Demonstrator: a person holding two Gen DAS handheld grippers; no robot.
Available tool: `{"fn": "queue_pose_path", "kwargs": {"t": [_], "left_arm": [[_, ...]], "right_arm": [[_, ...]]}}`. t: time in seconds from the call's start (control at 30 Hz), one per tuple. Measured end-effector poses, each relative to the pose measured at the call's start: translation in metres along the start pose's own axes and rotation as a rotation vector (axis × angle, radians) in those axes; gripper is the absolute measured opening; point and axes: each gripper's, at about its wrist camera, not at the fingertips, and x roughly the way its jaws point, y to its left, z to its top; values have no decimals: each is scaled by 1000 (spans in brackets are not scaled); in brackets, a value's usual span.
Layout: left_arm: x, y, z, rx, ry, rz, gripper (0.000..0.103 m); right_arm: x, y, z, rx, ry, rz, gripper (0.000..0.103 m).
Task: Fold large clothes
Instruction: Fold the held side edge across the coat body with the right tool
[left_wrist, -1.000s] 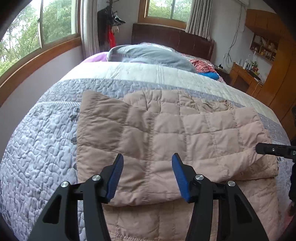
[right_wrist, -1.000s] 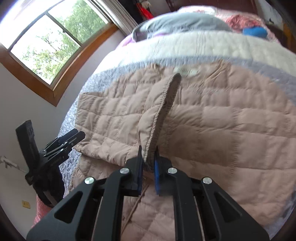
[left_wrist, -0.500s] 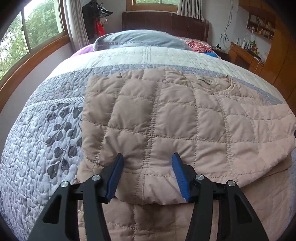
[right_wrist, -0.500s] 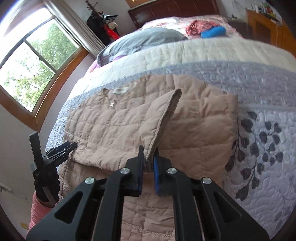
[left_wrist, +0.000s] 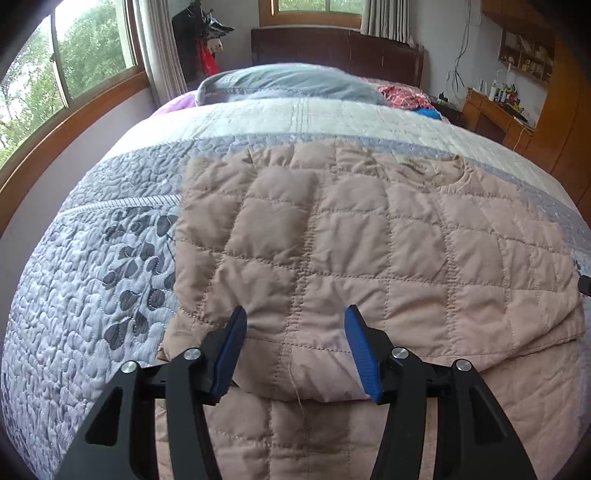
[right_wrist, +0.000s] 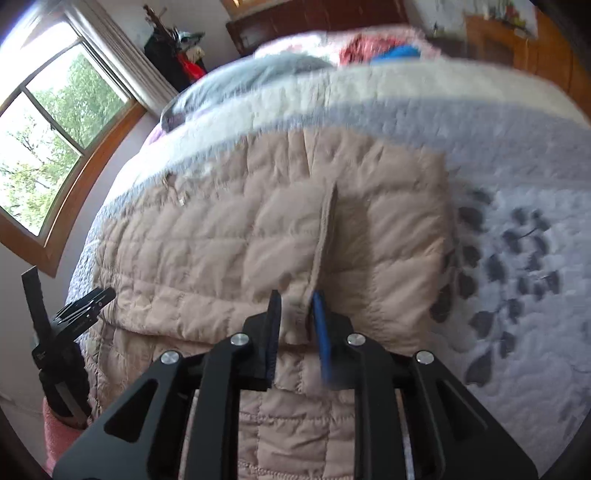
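A beige quilted jacket (left_wrist: 369, 240) lies spread on the bed, its left side folded over the body. My left gripper (left_wrist: 295, 314) hangs open just above the folded layer's near edge, pads apart and nothing pinched; in the right wrist view it shows at the left (right_wrist: 85, 302). My right gripper (right_wrist: 296, 306) is over the jacket's (right_wrist: 221, 240) right part. Its jaws are opening, and the sleeve's cuff edge (right_wrist: 325, 229) stands upright between them, with a gap at the left pad.
The bed's grey quilted cover (left_wrist: 92, 277) with a leaf print surrounds the jacket. A grey pillow (left_wrist: 288, 83) and bright clothes (left_wrist: 402, 94) lie by the dark headboard (left_wrist: 332, 48). A window (left_wrist: 74, 74) is at the left, a wooden desk (left_wrist: 491, 114) at the right.
My right gripper carried the sleeve cuff across to the jacket's right side, and its jaws have parted from a tight pinch. The left gripper came closer to the folded edge, still open.
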Motion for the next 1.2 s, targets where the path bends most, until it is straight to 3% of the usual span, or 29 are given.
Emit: {"fn": "queue_pose_path", "kwargs": {"t": [0.1,0.2,0.3,0.5,0.73,0.87,0.97,1.03,1.2], "left_arm": [[-27,-20,0,30,-64,2,55],[-32,-41,-1,62,-64,-13,55],[-22,-59,-6,96,-39,-2,55],[20,-65,-22,121,48,-12,56],[22,-62,-21,105,57,-34,56],[7,-58,-7,83,52,-69,56],[-3,-56,15,72,4,-69,56],[2,-55,33,55,14,-97,56],[32,-53,66,45,10,-11,56]], "right_arm": [[-20,30,-2,-71,-45,39,19],[-9,66,-5,-145,12,107,19],[21,88,-12,-183,81,90,19],[82,81,-24,-147,199,79,17],[81,78,-23,-141,221,89,16],[62,85,-13,-165,173,133,19],[44,71,14,-128,111,134,19],[42,61,32,-96,92,119,19],[58,41,68,-75,63,26,19]]}}
